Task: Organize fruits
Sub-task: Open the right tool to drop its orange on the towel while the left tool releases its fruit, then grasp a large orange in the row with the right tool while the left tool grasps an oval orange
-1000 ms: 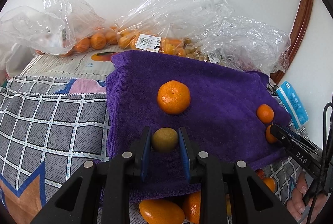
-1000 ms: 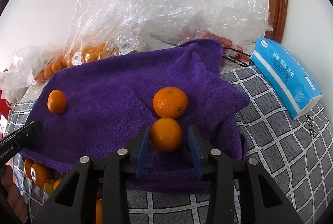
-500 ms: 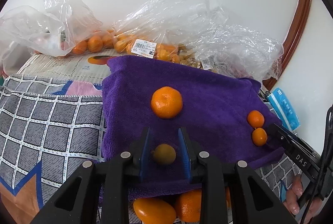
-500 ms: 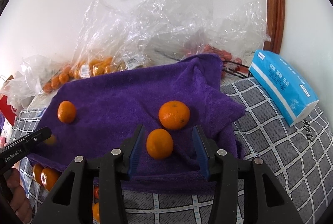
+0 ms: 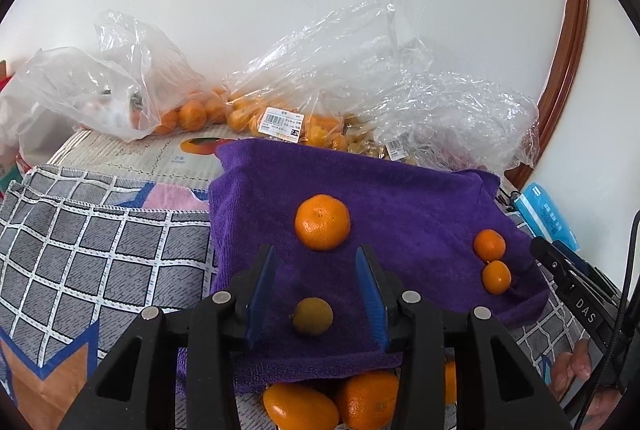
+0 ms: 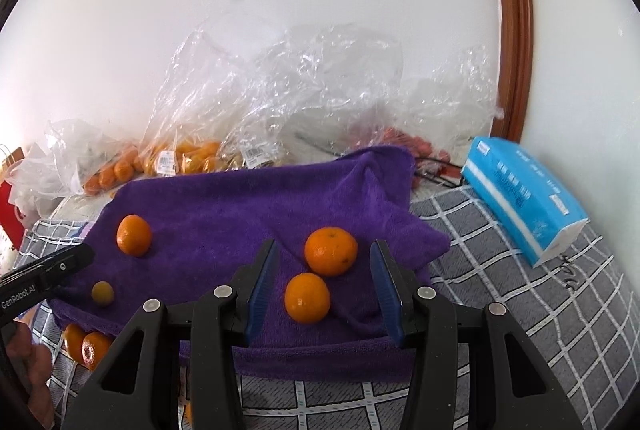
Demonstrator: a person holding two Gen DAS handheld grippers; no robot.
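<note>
Straddling a small greenish fruit (image 5: 312, 316) with the left claw (image 5: 316, 288), blades spread wide and touching nothing, so the fruit lies free on the purple towel (image 5: 400, 198), near its front edge. Likewise spread, the right claw (image 6: 324, 284), flanking a small orange (image 6: 307, 297) that rests just in front of a larger orange (image 6: 330, 256), close beside it. Laid on the towel probably to stop rolling, and grouped by kind: another large orange (image 5: 322, 222) alone behind the greenish fruit. More fruit waiting in clear plastic bags (image 5: 328, 82) against the wall, and loose below the towel's front edge.
</note>
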